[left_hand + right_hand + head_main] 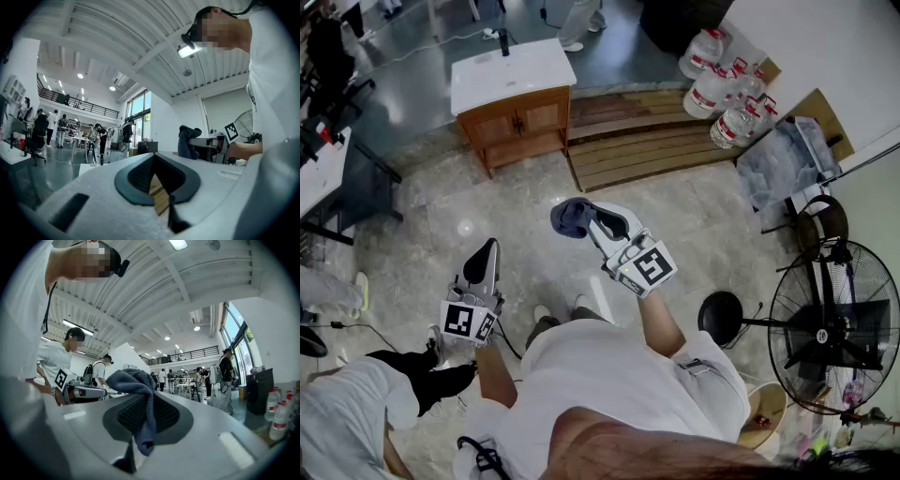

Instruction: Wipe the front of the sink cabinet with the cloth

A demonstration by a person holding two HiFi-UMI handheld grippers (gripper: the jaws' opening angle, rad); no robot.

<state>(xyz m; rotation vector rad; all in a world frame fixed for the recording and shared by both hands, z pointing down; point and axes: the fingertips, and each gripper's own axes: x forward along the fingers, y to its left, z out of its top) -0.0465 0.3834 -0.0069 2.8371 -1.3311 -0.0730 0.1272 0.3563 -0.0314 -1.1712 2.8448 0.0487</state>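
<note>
Ample floor between cloth and sink cabinet.

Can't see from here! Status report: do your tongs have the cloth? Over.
Right tongs shut on blue-grey cloth. Left tongs shut, empty. Wooden white-topped sink cabinet far ahead, untouched. Nothing in between.

Pale marbled stone floor spreads under a slatted wooden pallet at the far side; a black pedestal fan stands right (tall windows light the white hall).
</note>
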